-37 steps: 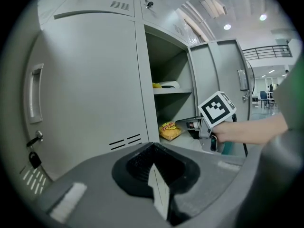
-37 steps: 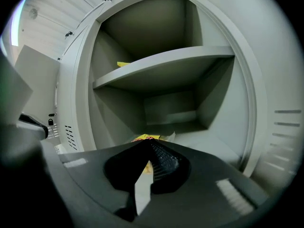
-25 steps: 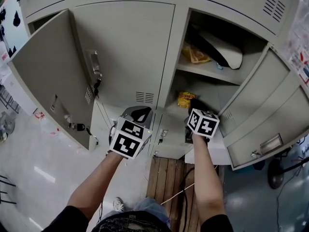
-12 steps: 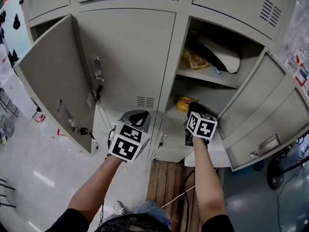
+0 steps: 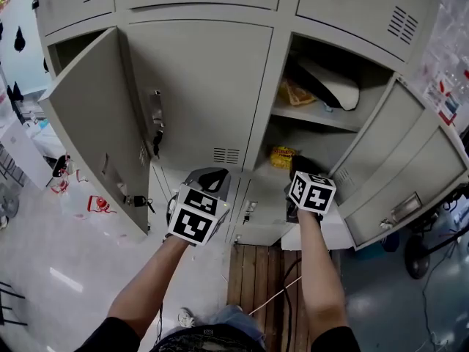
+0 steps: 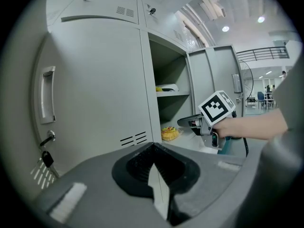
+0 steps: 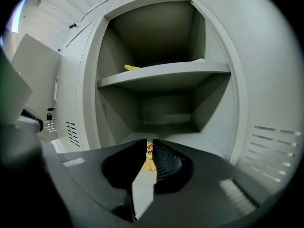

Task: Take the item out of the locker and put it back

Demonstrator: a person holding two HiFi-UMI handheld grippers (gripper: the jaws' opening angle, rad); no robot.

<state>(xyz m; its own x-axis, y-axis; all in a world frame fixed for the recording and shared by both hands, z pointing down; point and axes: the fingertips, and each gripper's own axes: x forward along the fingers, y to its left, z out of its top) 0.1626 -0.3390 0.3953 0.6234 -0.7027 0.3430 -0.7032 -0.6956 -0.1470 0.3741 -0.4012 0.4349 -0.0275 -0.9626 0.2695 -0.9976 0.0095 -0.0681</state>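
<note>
A yellow snack bag [image 5: 282, 156] lies on the floor of the open locker's lower compartment [image 5: 322, 149]. My right gripper [image 5: 299, 169] is at that compartment's mouth, just short of the bag. In the right gripper view its jaws [image 7: 149, 148] stand shut to a thin slit, and the bag [image 7: 149, 153] shows through it, farther in. The left gripper view shows the bag [image 6: 169, 133] lying apart from the right gripper [image 6: 186, 122]. My left gripper [image 5: 209, 176] is shut and empty [image 6: 154, 167], held before the closed locker door [image 5: 198, 94].
The upper shelf [image 5: 311, 116] carries another yellow packet [image 5: 297, 92] and a white object [image 5: 333, 83]. The locker's door [image 5: 374, 141] stands open to the right. A second door [image 5: 91, 123] hangs open at the left with keys [image 5: 138, 202]. A wooden pallet [image 5: 256, 277] lies below.
The head view has shifted slightly. Both grippers keep about the same places relative to the locker and the bag.
</note>
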